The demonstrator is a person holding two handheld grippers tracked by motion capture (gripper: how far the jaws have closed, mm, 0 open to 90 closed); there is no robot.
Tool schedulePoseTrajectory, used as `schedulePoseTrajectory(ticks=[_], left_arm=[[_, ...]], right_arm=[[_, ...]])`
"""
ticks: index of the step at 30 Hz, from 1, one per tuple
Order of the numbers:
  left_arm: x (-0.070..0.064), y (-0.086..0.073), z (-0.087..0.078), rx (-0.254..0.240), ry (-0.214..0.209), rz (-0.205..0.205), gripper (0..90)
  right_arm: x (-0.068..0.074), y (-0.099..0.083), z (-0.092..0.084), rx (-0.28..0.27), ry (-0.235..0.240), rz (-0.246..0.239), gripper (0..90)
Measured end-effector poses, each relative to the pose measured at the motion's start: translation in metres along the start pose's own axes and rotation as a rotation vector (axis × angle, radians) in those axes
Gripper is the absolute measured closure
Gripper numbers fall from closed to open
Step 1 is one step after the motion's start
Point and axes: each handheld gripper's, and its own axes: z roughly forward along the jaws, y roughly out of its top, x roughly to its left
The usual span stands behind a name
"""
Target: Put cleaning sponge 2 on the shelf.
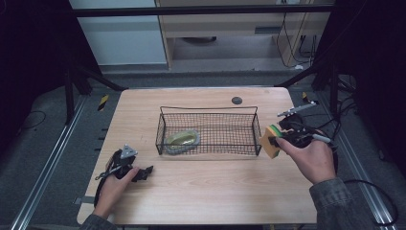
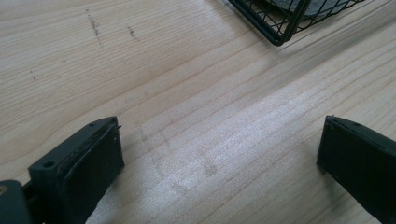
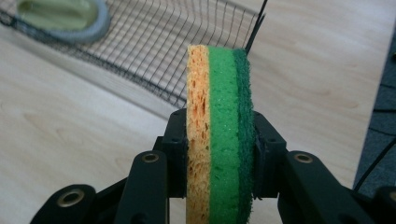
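Note:
A yellow-and-green sponge (image 1: 269, 140) hangs in the air just off the right end of the black wire basket (image 1: 208, 111), with my right gripper (image 1: 274, 140) shut on it. In the right gripper view the sponge (image 3: 219, 135) stands on edge between the two pads, its orange, light green and dark green layers all showing. Inside the basket at its left end lies a grey-rimmed greenish dish-like object (image 1: 182, 140). My left gripper (image 1: 148, 171) rests on the table near the front left, open; its jaws stand wide apart over bare wood in the left gripper view (image 2: 219, 163).
The wooden table (image 1: 206, 191) has free room in front of the basket. A small dark round disc (image 1: 236, 100) sits at the back edge. A corner of the basket (image 2: 285, 23) shows at the top of the left gripper view. Dark floor and cables lie right of the table.

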Motion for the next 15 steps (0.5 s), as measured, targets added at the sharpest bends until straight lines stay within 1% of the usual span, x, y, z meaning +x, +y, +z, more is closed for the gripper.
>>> schedulePoseTrajectory(ticks=[4,8,10,15], left_arm=[[0.0,0.0,0.0,0.0,0.0,0.0,0.0],[0.0,0.0,0.0,-0.001,0.0,0.0,0.0],[-0.001,0.0,0.0,-0.004,-0.001,-0.008,0.0],[0.0,0.0,0.0,-0.004,0.001,-0.004,0.0]], right_arm=[[-0.002,0.012,-0.005,-0.051,-0.023,0.034,64.7],[-0.002,0.024,-0.008,-0.083,-0.039,0.037,64.7],[-0.002,0.029,-0.007,-0.089,-0.046,0.035,64.7],[-0.002,0.04,-0.003,-0.098,-0.048,0.036,64.7]])
